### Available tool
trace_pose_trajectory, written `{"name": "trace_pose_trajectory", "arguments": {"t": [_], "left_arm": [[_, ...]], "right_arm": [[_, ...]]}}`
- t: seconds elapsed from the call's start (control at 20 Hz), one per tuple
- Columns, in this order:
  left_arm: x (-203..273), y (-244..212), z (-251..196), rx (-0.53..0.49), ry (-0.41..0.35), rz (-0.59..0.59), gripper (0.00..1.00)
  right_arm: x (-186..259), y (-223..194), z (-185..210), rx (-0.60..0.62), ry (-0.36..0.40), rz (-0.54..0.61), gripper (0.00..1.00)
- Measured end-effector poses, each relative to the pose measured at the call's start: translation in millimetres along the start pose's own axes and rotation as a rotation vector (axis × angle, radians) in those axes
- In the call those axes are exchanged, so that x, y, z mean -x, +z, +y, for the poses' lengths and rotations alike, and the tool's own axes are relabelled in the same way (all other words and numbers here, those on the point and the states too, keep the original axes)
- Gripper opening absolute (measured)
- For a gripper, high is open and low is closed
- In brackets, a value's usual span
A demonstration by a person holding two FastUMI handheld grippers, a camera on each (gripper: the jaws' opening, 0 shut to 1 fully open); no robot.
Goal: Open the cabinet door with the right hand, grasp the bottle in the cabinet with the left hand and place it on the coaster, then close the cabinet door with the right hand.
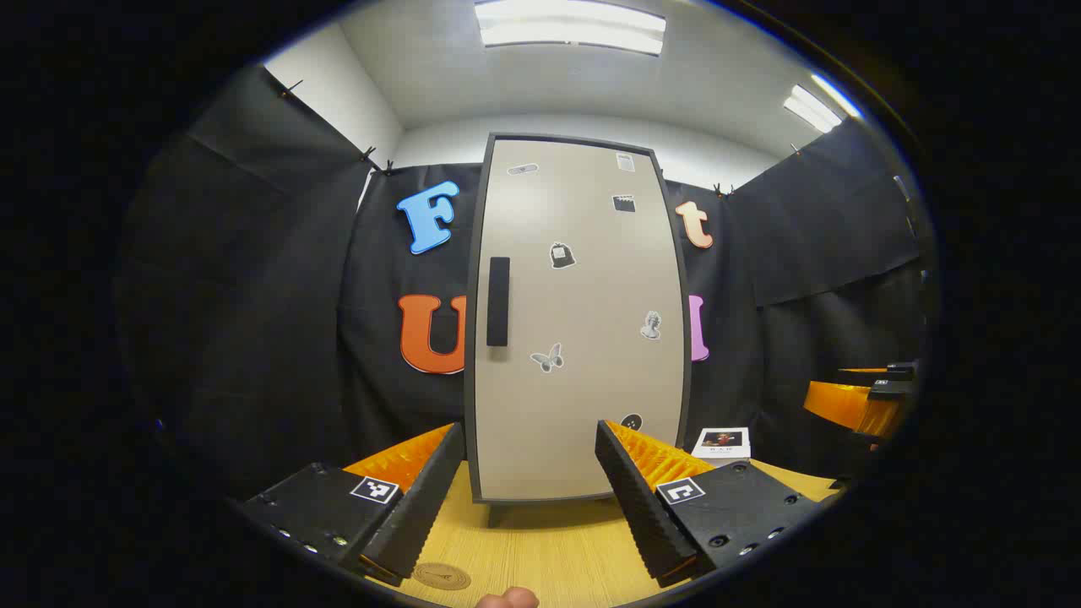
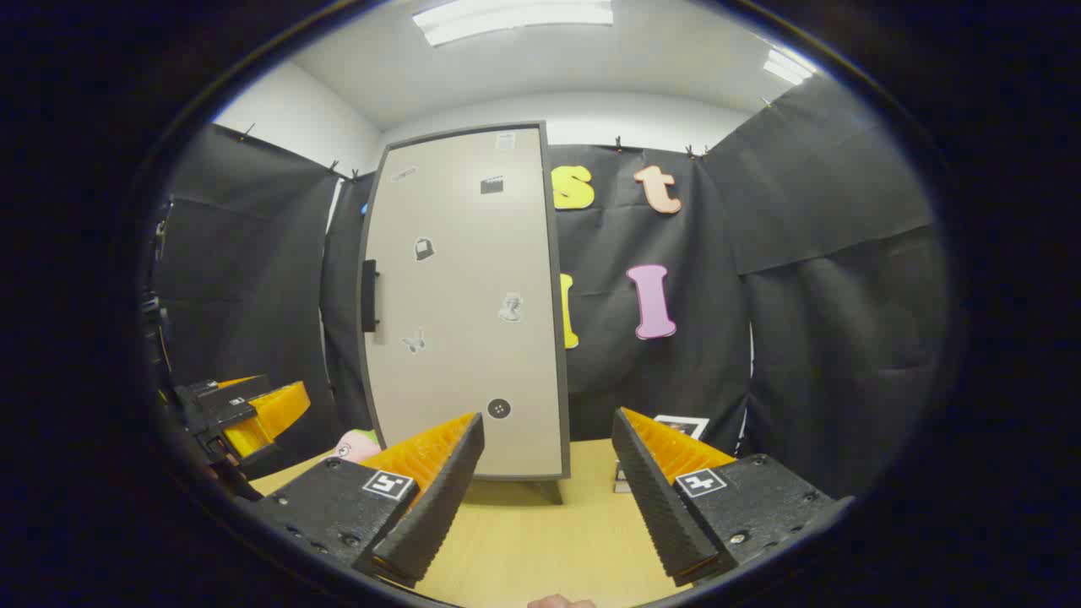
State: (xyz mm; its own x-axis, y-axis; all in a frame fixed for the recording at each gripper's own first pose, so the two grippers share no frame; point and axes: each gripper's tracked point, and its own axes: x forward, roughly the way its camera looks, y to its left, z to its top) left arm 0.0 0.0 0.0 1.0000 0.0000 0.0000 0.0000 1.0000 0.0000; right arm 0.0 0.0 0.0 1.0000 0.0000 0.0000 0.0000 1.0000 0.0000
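A tall beige cabinet (image 1: 583, 321) stands on the wooden table, its door shut, with a dark vertical handle (image 1: 498, 301) on its left side and small stickers on the front. A round cork coaster (image 1: 441, 576) lies on the table near me. My left gripper (image 1: 530, 498) is open in front of the cabinet with nothing between its fingers. In the right gripper view the cabinet (image 2: 469, 312) stands ahead to the left, its handle (image 2: 368, 295) at the far edge. My right gripper (image 2: 547, 498) is open and holds nothing. Whatever is inside the cabinet is hidden by the door.
A small white card (image 1: 722, 442) stands right of the cabinet; the same card (image 2: 682, 426) is behind my right finger. A pink soft object (image 2: 356, 444) lies left of the cabinet. The right gripper (image 1: 870, 397) hangs far right in the left gripper view, the left gripper (image 2: 241, 414) far left in the other.
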Motion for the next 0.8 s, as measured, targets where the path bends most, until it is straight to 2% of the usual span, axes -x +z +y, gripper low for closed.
{"name": "trace_pose_trajectory", "arguments": {"t": [0.15,0.3,0.35,0.45,0.8], "left_arm": [[0.7,3.0,6.7,0.002,0.030,-0.007,0.95],[4.0,6.5,4.5,0.009,0.017,-0.016,0.95],[4.2,6.1,6.5,0.006,0.019,-0.015,0.95],[5.2,4.1,7.7,0.000,0.019,-0.011,0.95],[8.3,8.9,4.5,-0.004,0.008,-0.019,0.95]], "right_arm": [[1.6,-2.2,4.3,-0.003,0.005,0.007,0.98],[2.4,-1.0,8.5,-0.001,0.014,0.011,0.98],[3.3,0.9,8.1,0.000,0.013,0.006,0.95],[4.6,3.2,9.2,0.004,0.012,-0.003,0.98],[6.6,4.7,13.2,0.007,0.021,-0.005,0.98]]}}
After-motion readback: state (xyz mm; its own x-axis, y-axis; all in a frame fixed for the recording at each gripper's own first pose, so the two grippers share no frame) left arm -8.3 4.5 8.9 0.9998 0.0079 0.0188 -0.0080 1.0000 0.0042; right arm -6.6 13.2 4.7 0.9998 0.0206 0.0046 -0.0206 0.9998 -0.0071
